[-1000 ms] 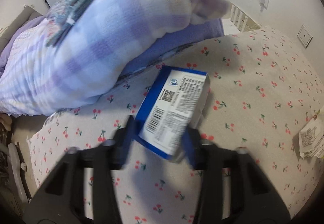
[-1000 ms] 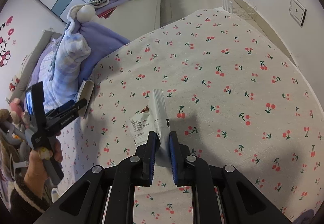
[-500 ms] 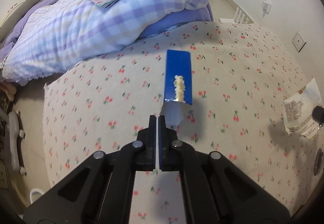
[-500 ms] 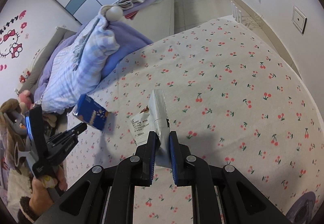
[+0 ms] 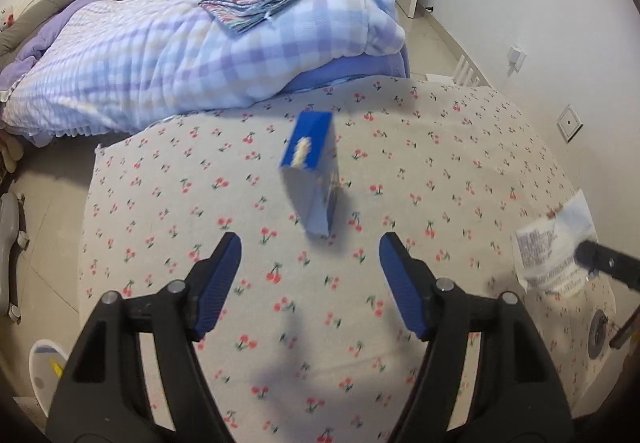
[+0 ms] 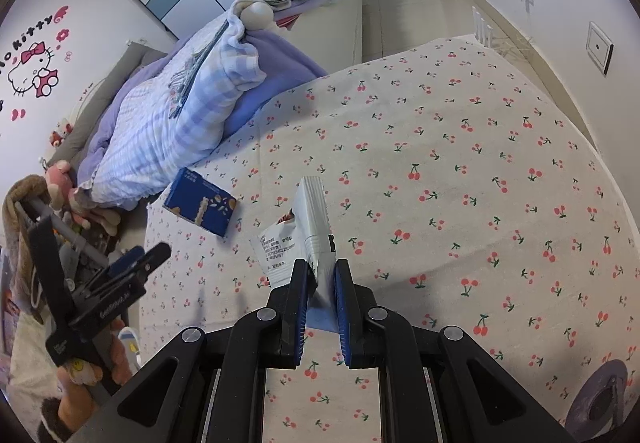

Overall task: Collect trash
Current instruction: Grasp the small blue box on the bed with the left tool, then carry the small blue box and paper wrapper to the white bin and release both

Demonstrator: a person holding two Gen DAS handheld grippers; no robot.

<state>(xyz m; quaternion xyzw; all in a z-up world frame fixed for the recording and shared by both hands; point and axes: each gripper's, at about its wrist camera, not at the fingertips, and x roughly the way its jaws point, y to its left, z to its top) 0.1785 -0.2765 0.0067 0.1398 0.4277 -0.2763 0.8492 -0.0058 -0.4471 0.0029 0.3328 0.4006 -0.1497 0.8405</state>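
Observation:
A blue snack box (image 5: 313, 173) is blurred, free of my fingers, just above or on the cherry-print sheet (image 5: 440, 171); it also shows in the right wrist view (image 6: 200, 201) near the bed's left edge. My left gripper (image 5: 310, 259) is open and empty right behind the box. My right gripper (image 6: 320, 277) is shut on a white crumpled wrapper (image 6: 310, 227), held above the sheet; the wrapper also shows at the right of the left wrist view (image 5: 554, 247).
A folded checked blue quilt (image 5: 192, 55) lies at the head of the bed. The floor (image 5: 36, 211) and soft toys (image 6: 68, 187) are to the left. A wall with sockets (image 6: 598, 47) runs along the right.
My left gripper opened and let go of the blue box, which has dropped toward the sheet. The right gripper keeps hold of the wrapper and has barely moved.

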